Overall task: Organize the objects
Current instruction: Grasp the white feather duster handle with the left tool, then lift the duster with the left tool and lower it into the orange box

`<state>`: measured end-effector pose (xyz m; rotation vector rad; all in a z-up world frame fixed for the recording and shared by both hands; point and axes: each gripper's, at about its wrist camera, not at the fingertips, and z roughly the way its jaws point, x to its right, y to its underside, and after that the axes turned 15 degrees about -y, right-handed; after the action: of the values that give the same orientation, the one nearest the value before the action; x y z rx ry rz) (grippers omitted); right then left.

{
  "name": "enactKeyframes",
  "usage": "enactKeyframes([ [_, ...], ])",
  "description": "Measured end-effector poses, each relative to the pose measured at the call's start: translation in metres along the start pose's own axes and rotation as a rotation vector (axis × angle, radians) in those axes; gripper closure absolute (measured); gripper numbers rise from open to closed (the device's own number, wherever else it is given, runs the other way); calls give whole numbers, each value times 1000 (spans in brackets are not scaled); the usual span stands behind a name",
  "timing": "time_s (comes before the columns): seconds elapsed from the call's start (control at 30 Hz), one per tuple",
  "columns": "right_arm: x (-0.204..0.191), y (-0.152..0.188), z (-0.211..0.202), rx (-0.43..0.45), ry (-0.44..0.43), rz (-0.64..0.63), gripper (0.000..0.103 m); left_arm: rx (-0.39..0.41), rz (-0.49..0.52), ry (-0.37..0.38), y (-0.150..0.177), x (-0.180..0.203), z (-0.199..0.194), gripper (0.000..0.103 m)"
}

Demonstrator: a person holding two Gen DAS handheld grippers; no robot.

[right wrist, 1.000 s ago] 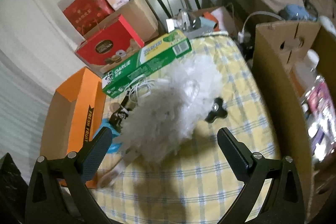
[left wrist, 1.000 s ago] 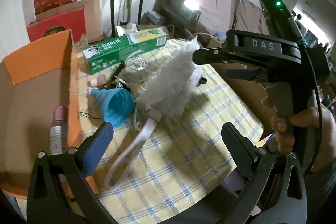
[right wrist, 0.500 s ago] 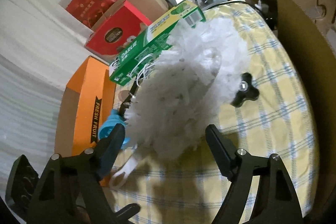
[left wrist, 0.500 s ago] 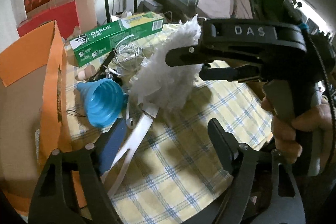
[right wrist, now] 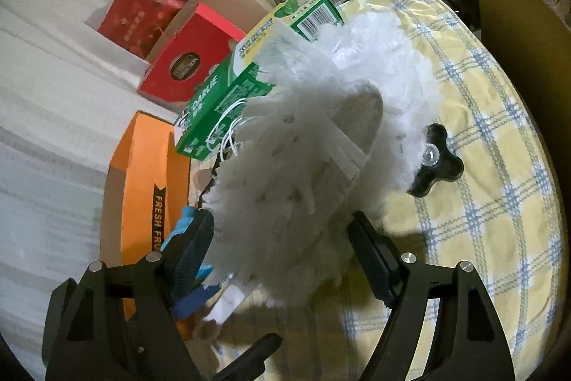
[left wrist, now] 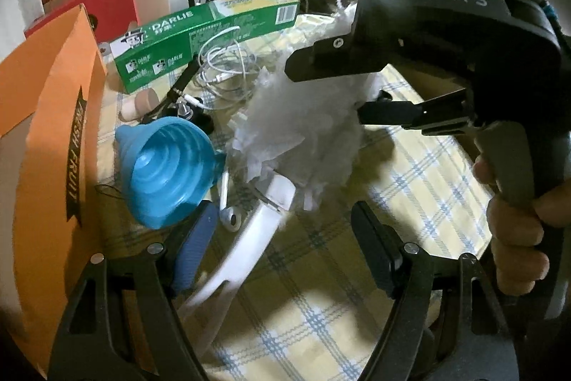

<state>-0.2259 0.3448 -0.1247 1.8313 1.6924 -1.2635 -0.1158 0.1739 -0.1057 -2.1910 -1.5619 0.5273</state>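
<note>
1. Both grippers are bearing down on the same target here: the fluffy white duster with a flat white plastic handle (left wrist: 260, 234), lying across the yellow-and-blue checked tablecloth (left wrist: 421, 199).
2. The left gripper (left wrist: 285, 238) has its jaws parted. They have just been narrowing, and the handle runs up between them, close by the left blue pad (left wrist: 194, 247). The pads do not look to be pressing on it yet (motion blur makes that hard to call).
3. The right gripper (right wrist: 282, 238) also stands released, jaws just drawn in, and the duster's fluffy head (right wrist: 303, 166) fills the gap between them. The right-hand pad looks clear of the fibres; whether the left pad brushes them I cannot tell.
4. Why two grippers? My read: the duster is long and floppy, so one takes the stiff handle and the other steadies the bulky head.
5. Crowding the left jaw of the left gripper: a blue collapsible silicone funnel (left wrist: 164, 174) and a white earbud (left wrist: 232, 216), just beside the handle.
6. Beyond the jaws lie a tangle of white cable (left wrist: 221, 66) and a green toothpaste carton (left wrist: 203, 34).
7. A black star-shaped knob (right wrist: 433, 163) sits beyond the right gripper's right jaw.
8. The open orange cardboard fruit box (left wrist: 53, 116) stands outside the left jaws, a likely destination.
</note>
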Motion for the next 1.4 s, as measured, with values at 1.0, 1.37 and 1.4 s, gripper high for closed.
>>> enactKeyframes([
  [1.0, -1, -1, 2, 63, -8, -4, 74, 3, -34, 71, 0, -10, 11, 80],
  [1.37, -31, -1, -15, 71, -27, -72, 76, 43, -30, 92, 0, -1, -11, 86],
  [1.4, -33, 0, -16, 72, -29, -76, 76, 50, -31, 92, 1, -1, -15, 86],
])
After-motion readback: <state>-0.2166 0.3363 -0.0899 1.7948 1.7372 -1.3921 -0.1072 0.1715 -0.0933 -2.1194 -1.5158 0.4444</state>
